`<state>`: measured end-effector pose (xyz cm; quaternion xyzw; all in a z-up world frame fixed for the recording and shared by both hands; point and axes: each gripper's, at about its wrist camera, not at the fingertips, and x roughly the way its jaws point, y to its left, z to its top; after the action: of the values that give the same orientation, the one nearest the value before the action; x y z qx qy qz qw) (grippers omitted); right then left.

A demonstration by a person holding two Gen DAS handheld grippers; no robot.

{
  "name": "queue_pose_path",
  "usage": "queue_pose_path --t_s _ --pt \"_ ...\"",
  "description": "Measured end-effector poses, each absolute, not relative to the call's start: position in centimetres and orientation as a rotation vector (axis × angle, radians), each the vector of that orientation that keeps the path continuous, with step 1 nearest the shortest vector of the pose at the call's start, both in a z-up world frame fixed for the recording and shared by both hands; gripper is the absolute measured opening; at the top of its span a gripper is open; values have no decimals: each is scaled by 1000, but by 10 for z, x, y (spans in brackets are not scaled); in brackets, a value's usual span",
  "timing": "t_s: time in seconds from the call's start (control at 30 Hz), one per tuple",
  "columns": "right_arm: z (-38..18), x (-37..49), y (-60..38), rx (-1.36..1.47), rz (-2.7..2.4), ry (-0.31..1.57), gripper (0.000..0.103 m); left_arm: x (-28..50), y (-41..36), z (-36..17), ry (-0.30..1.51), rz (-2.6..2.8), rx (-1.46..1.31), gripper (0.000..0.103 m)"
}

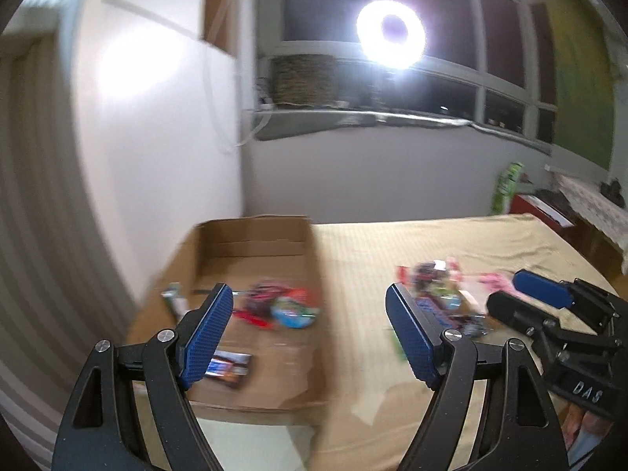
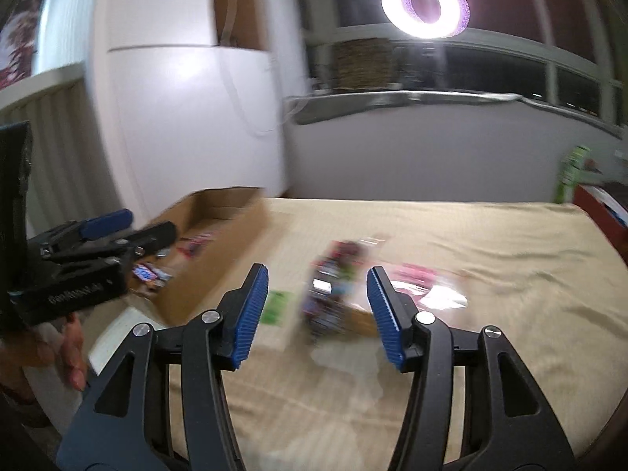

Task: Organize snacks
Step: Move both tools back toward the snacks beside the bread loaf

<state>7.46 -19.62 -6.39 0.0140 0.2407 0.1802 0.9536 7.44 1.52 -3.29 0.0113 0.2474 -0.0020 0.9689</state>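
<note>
Across the lower half of both frames I see a bed (image 2: 490, 259) under a tan cover, with open bare cloth at centre and right in the right wrist view. A cardboard box (image 1: 255, 235) sits open at centre left of the left wrist view, its near wall low and its right wall running up the frame; the white wall stands just beyond it.

My left hand-held gripper (image 1: 306, 333) has its blue pads well apart with nothing between them, over the box's right part. My right hand-held gripper (image 2: 318, 306) also stands apart and empty, aimed at the loose snack pile (image 2: 333, 286). No earlier frame is given.

That pile lies on the cover to the right of the box, a blurred heap whose long axis runs up and down the right wrist frame. A green packet (image 2: 276, 306) lies flat just left of it, and pink wrappers (image 2: 416, 278) just right.

Inside the box, several snacks (image 1: 282, 306) lie near its middle, and a dark packet (image 1: 231, 365) lies nearer the front wall. Blur hides their labels.

A ring light (image 1: 390, 33) glares at the upper right, before a dark window.
</note>
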Motion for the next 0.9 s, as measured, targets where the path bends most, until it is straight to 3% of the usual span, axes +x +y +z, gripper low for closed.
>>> queue_pose_path --t_s 0.27,0.67,0.9 --pt "-71 45 -268 61 199 506 55 65 -37 -29 488 -110 81 80" --pt "-57 28 -261 42 209 478 55 48 -33 -18 456 -110 73 80" --pt "-77 37 -263 47 208 523 55 53 -39 -28 479 -116 74 80"
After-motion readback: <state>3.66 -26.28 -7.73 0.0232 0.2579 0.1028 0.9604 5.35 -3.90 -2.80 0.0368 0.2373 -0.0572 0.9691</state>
